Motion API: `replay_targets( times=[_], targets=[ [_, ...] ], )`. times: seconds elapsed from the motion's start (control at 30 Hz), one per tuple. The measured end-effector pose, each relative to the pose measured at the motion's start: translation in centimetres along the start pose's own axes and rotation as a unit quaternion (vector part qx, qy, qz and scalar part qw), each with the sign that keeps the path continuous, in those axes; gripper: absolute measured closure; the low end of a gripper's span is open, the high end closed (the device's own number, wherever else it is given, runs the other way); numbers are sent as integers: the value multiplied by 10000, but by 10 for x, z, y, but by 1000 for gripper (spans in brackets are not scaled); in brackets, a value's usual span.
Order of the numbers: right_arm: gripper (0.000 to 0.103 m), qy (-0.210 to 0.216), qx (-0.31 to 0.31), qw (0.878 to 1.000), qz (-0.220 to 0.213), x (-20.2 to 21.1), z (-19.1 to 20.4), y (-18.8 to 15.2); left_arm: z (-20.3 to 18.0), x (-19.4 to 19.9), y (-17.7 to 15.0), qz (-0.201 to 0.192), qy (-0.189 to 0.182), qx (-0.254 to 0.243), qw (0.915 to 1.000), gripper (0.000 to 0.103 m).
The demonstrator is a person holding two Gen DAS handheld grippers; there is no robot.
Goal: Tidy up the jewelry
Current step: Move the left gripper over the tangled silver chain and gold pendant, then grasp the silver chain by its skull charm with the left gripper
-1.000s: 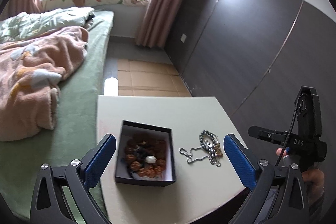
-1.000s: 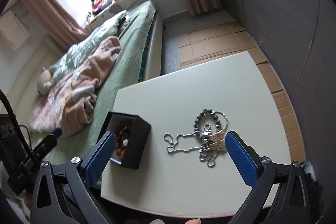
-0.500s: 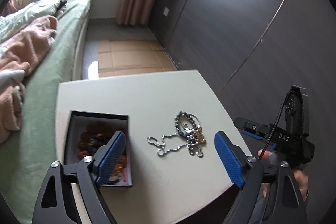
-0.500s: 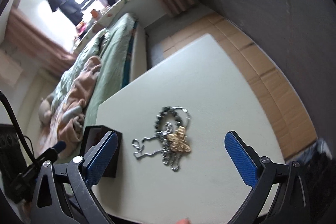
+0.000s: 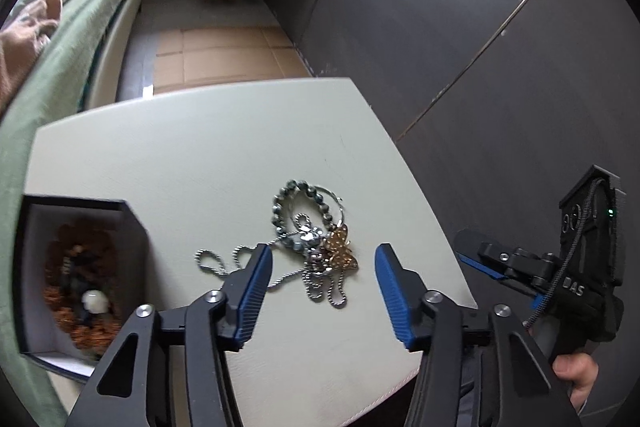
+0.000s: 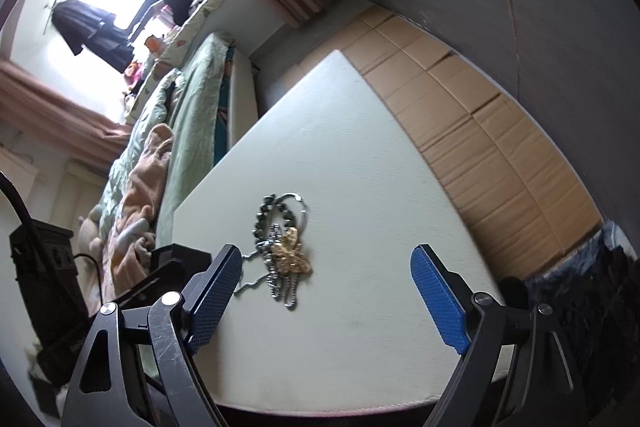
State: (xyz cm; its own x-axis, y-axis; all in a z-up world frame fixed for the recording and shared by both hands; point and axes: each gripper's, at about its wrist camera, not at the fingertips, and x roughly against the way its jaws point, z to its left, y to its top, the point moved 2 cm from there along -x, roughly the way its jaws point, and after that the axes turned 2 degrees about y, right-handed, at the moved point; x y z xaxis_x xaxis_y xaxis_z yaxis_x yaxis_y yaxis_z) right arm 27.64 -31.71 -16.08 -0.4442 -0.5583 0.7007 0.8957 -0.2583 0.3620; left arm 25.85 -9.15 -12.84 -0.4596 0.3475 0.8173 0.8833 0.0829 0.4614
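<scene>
You have one black jewelry box, one gold butterfly pendant, one dark beaded bracelet, one silver ball chain and two tools: left tool, right tool.

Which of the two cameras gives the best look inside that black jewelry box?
The left wrist view: the black box sits open toward it, showing brown beads and a white bead inside. The right wrist view catches only a dark corner behind its finger, contents hidden.

Left wrist camera looks down from close above the table, facing the far wall. Right wrist camera views lower, tilted leftward. Both share the jewelry pile.
</scene>
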Motion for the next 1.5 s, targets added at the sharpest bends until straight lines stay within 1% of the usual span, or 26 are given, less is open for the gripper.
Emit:
replay_targets(
  times=[0.1,0.2,0.3,0.43,0.53,0.57,0.63,0.67,0.7,0.77,0.87,1.03,1.1,1.17,1.2,1.27,1.33,1.5],
  targets=[
    [15,34,-116,9999,15,1,-7,0,-1,-16,-1,160,-28,117,9998,61],
    [15,116,-208,9997,93,-1,-10,-1,0,-33,-3,315,-16,277,9991,61],
    [15,223,-334,9991,161,-4,-14,-1,2,-44,-5,386,55,381,9985,62],
    [15,233,-388,9988,183,-5,-16,-1,7,-58,-7,508,129,546,9971,73],
    [15,236,-381,9987,232,-8,-14,-2,8,-67,-10,600,115,594,9964,75],
    [15,230,-375,9987,252,-9,-14,-2,9,-68,-10,509,153,570,9970,74],
    [15,214,-346,9988,282,-11,-13,-2,9,-67,-9,470,153,542,9973,75],
    [15,204,-330,9988,288,-11,-13,-3,10,-68,-9,448,153,549,9974,78],
    [15,192,-314,9989,297,-12,-12,-3,12,-68,-8,454,196,570,9971,85],
    [15,169,-291,9989,322,-14,-10,-3,16,-68,-6,500,124,674,9964,86],
    [15,128,-276,9989,348,-16,-11,-3,17,-57,-5,414,165,619,9971,86],
    [15,64,-145,9992,363,-21,-5,-2,16,-26,3,147,8,528,9985,86],
    [22,25,-24,9992,392,-24,0,-2,17,-14,5,37,-26,514,9987,86],
    [34,-26,94,9988,473,-30,6,-3,17,1,9,-94,-62,525,9986,86],
    [36,-81,150,9983,550,-35,8,-4,18,8,12,-160,-76,526,9985,86],
    [45,-140,226,9975,660,-43,13,-5,17,22,15,-290,-105,517,9982,86],
    [47,-169,318,9965,752,-50,17,-5,17,37,14,-410,-141,500,9978,86],
    [47,-278,522,9947,839,-63,27,-3,16,70,19,-714,-193,451,9962,86]
  ],
)
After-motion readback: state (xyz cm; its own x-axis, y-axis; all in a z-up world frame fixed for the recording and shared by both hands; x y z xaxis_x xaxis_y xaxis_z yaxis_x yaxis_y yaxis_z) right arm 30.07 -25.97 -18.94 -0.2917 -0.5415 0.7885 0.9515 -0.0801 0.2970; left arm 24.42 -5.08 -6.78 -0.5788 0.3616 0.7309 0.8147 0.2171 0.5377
